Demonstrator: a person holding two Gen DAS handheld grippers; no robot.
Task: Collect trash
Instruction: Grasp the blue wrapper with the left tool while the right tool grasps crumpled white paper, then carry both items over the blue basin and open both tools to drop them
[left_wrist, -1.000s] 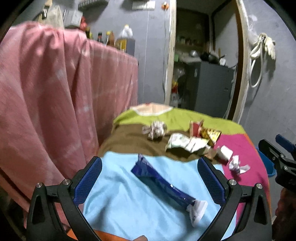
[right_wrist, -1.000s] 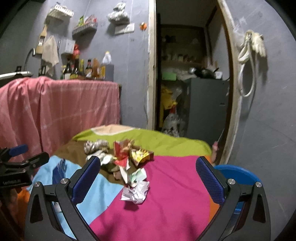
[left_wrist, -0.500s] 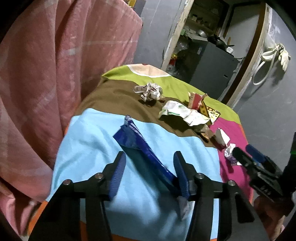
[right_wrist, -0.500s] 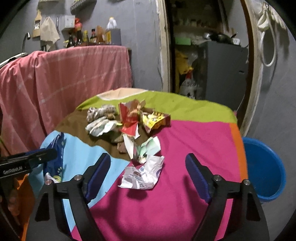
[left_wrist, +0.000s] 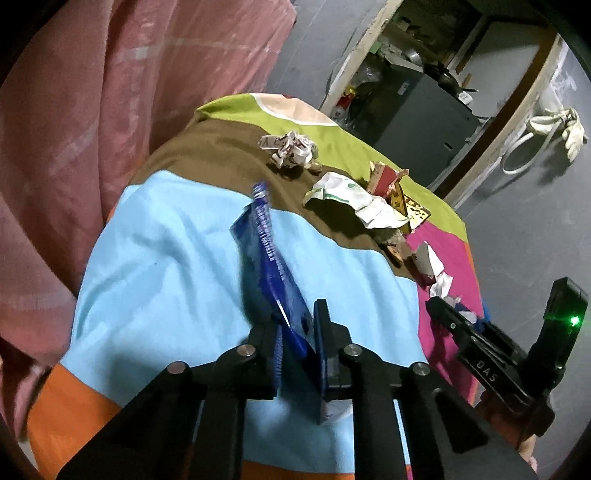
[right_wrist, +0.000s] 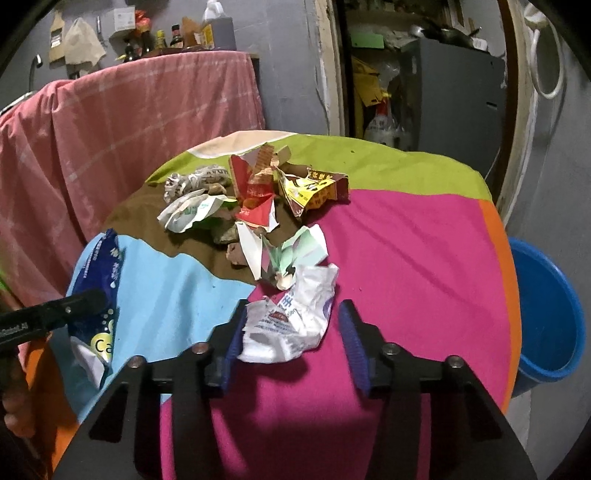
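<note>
1. Nearest, the left gripper (left_wrist: 297, 334) has just been closing and now pinches the blue snack wrapper (left_wrist: 269, 258) edge-on between its pads; the wrapper stands up off the light-blue patch of the patchwork cloth (left_wrist: 166, 266)
2. The right gripper (right_wrist: 291, 332) has also just been closing, with a crumpled white wrapper (right_wrist: 291, 321) between its jaws on the magenta patch. The left pad touches the paper, while the right pad seems to stand a little clear, so I judge this grasp not yet secure
3. Risk: the blue wrapper is thin and slick, held only at one end, so it could slide out on the lift. The white wrapper is springy and may squirt sideways (or be nipped by a mere corner) if the jaws close off-centre
4. Further on lies the remaining trash: a green-and-white paper scrap (right_wrist: 299, 247), a white-green packet (right_wrist: 192, 214), a torn red carton (right_wrist: 258, 192), a yellow-brown box (right_wrist: 314, 188) and a balled printed wrapper (right_wrist: 195, 181)
5. The blue bucket (right_wrist: 546, 314) stands beside the table's right edge, below its top; what shows of its inside looks empty, and a carry there could drop pieces
</note>
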